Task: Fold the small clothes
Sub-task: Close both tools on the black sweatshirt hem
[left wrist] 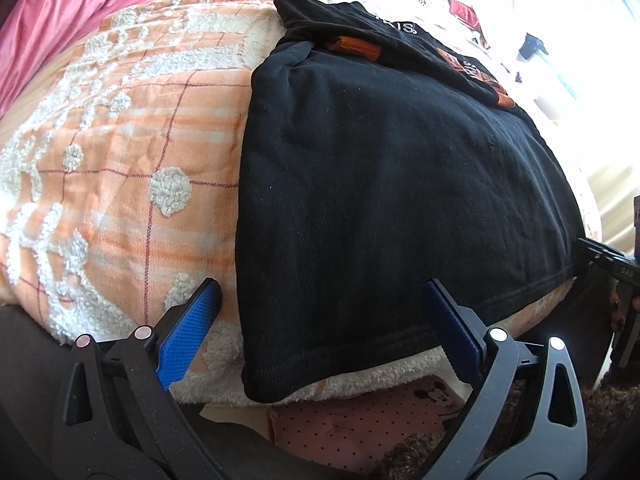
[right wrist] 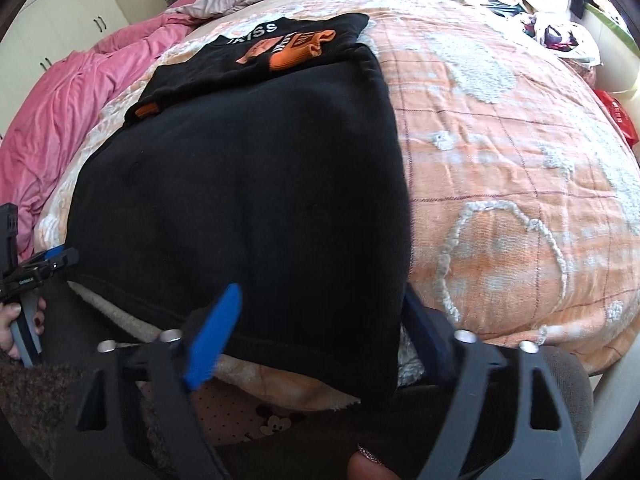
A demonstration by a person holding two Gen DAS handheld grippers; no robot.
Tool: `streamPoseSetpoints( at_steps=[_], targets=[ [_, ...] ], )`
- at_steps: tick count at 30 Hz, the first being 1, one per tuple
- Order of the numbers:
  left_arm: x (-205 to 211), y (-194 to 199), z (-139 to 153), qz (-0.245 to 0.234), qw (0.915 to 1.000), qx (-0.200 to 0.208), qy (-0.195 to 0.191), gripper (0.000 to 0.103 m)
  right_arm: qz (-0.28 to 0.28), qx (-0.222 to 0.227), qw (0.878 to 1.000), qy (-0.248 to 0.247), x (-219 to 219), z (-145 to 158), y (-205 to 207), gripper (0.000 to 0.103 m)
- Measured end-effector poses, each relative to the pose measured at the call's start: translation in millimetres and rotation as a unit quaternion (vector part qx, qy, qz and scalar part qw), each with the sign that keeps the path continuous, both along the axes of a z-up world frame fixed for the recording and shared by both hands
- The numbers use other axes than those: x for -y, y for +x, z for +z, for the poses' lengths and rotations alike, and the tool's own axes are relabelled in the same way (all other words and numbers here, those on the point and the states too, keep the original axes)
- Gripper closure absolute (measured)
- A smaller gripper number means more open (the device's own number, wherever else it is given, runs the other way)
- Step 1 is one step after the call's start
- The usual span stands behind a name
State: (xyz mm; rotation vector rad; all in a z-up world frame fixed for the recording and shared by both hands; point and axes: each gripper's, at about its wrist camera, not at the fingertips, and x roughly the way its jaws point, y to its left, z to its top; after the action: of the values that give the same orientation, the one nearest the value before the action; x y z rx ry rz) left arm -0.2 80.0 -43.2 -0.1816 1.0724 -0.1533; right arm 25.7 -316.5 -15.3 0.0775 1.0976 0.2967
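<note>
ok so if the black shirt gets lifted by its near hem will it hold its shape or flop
Likely flop: the black shirt is thin knit that already drapes over the bed edge. It probably feels light, lying in flat folded layers. It may drag rather than slide, since the fleecy orange blanket looks grippy.

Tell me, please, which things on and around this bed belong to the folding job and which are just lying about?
Part of the job:
- black shirt, spread on the bed
- left gripper, open at its hem
- right gripper, astride the hem's corner

Lying about:
- orange blanket underneath
- pink duvet
- clothes pile at the far edge
- spotted pink cloth below the bed
</note>
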Motion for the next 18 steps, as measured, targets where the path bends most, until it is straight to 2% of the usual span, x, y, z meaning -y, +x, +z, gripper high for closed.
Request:
streamPoseSetpoints(
  at_steps=[1, 2, 5, 7, 10, 12, 13, 14, 15, 17, 18],
  targets=[
    [-2, -1, 0, 0.001, 1.0000, 0.000, -0.003, 0.010, 0.004, 0.001, 1.000, -0.002, 0, 0, -1, 0.040],
    [-3, -2, 0, 0.002, 1.0000, 0.000, -0.006, 0.010, 0.009, 0.003, 1.000, -0.001, 0, 1, -2, 0.056],
    [-6, -6, 1, 0.005, 0.9998, 0.001, -0.021, 0.010, 0.013, 0.009, 1.000, -0.011, 4, 4, -5, 0.076],
    [-10, -7, 1, 0.009, 0.9994, 0.002, -0.034, 0.010, 0.009, 0.005, 1.000, -0.003, 12, 2, -3, 0.078],
    [-14, -9, 1, 0.015, 0.9982, 0.001, -0.059, 0.012, 0.006, -0.012, 1.000, 0.002, 16, -1, 4, 0.072],
    [-16, -10, 2, 0.022, 0.9977, 0.004, -0.064, 0.020, 0.027, -0.008, 0.999, -0.030, 5, 0, 7, 0.068],
    [-18, -10, 3, 0.026, 0.9974, 0.006, -0.067, 0.029, 0.035, -0.003, 0.998, -0.042, 1, 1, 8, 0.066],
    [-19, -10, 3, 0.029, 0.9972, 0.007, -0.069, 0.033, 0.040, 0.000, 0.998, -0.049, -2, 1, 8, 0.067],
    [-20, -10, 3, 0.032, 0.9970, 0.007, -0.070, 0.039, 0.044, 0.005, 0.998, -0.053, -3, 1, 8, 0.069],
    [-20, -10, 3, 0.032, 0.9972, 0.007, -0.067, 0.047, 0.054, 0.022, 0.997, -0.045, -3, 6, 4, 0.094],
    [-21, -11, 3, 0.032, 0.9972, 0.007, -0.067, 0.047, 0.055, 0.032, 0.997, -0.035, -1, 8, 2, 0.094]
  ],
)
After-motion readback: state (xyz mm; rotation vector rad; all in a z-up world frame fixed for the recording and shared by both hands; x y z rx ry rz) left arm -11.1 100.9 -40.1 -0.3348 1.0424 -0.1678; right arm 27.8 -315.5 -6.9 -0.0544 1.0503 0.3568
